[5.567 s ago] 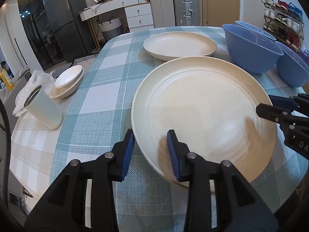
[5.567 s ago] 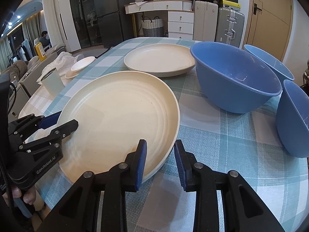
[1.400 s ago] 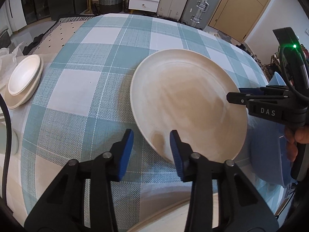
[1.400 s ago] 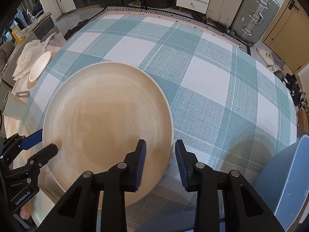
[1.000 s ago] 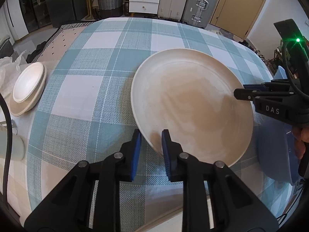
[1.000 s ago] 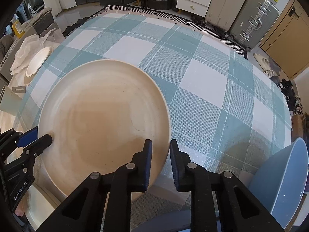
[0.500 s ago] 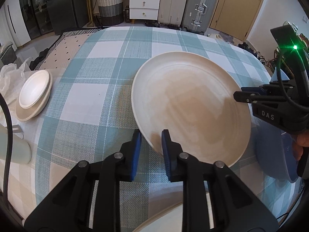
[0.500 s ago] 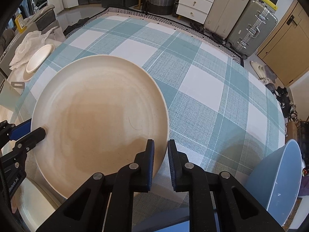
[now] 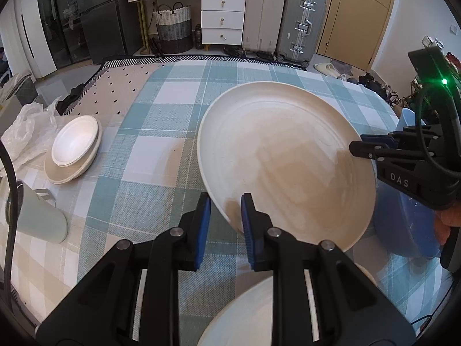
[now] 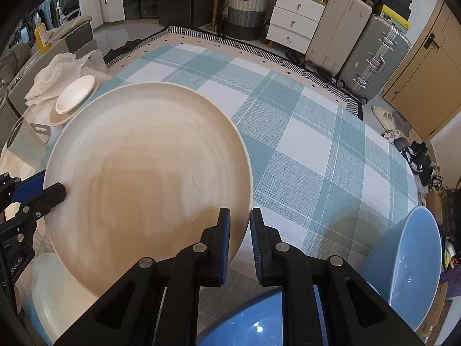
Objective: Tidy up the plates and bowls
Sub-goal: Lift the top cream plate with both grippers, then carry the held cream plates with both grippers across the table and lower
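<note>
Both tongs were clamped on one large cream plate. The left gripper pinched the near-left rim, one blue pad above the rim and one below. The right gripper pinched the near-right rim in the same manner. Holds on two well-separated rim points probably served to keep the wide, shallow plate from tipping, which one pinch could not prevent. The plate was clear of the checked tablecloth and tilted, its far edge higher than the gripped edge. A second cream plate lay on the table directly below the near side, so the carried plate appeared destined for stacking on it. Blue bowls stood at the right, apart from the plates. Small white dishes were stacked at the far left, beside a pale cup lying on its side.
</note>
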Available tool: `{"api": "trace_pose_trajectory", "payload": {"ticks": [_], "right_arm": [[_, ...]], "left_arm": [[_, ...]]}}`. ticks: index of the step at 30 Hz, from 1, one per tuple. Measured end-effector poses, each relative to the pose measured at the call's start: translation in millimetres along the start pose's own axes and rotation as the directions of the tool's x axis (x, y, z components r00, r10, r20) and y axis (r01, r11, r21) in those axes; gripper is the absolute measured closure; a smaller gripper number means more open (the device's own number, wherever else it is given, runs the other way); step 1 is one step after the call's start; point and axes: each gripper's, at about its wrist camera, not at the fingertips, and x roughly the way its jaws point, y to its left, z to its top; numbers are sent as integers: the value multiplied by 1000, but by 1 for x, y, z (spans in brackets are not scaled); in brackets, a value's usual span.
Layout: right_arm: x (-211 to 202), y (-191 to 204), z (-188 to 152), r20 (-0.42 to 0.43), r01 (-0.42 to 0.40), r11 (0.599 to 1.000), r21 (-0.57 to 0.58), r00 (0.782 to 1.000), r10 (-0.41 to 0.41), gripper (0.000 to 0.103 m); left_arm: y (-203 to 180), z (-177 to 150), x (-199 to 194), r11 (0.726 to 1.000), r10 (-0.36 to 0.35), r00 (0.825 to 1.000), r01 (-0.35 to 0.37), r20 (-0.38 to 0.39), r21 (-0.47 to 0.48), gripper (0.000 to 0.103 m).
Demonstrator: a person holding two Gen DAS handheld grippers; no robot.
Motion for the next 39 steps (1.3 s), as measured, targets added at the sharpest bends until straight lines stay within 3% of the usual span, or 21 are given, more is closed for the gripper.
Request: {"api": "trace_pose_trajectory", "payload": {"ticks": [25, 39], "right_arm": [[-113, 23, -41, 156, -1, 999, 32, 988, -4, 88], [-134, 40, -76, 177, -21, 999, 27, 984, 16, 88]], "left_arm": [[-17, -35, -119, 1000, 15, 993, -18, 115, 20, 85], [-25, -66, -168, 999, 19, 987, -23, 157, 26, 84]]}}
